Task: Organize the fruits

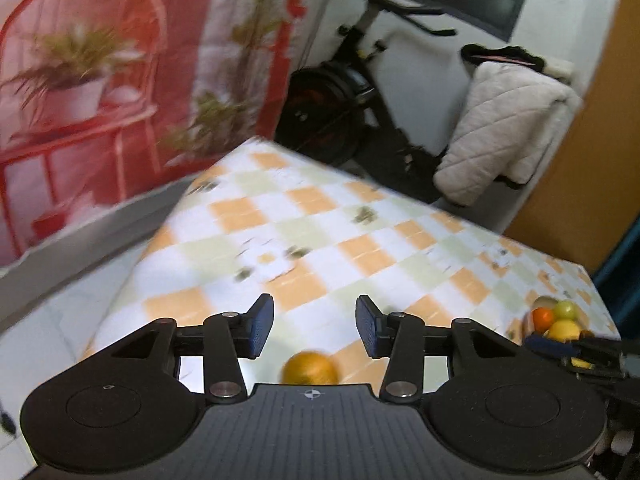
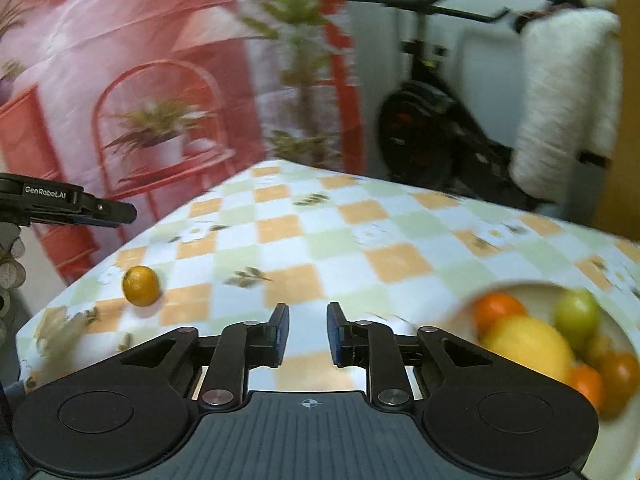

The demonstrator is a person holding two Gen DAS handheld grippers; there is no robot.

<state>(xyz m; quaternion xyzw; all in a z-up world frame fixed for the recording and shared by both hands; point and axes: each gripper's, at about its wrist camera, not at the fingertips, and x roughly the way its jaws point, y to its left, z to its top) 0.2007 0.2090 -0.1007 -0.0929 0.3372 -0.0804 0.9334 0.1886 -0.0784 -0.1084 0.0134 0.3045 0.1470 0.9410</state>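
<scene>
Item: loose orange (image 1: 311,368), lying on the checked worktop (image 1: 320,216). In the left wrist view it is seen at 6 o'clock, below and nearer than the left gripper (image 1: 315,326), whose jaws stand apart with nothing between them; the fruit's lower part is cut off by the gripper body. In the right wrist view the same fruit lies at 9 o'clock, well apart from the right gripper (image 2: 307,334), whose jaws are drawn close and empty.

Item: bowl (image 2: 532,289) of mixed fruit at 4 o'clock in the right wrist view, beside the right gripper; orange, yellow and green pieces are made out, but motion blur prevents an exact count, and the bowl is partly hidden by the gripper body.

Legible writing: "GenRobot.AI" on the left gripper's side, right wrist view, 9 o'clock.
</scene>
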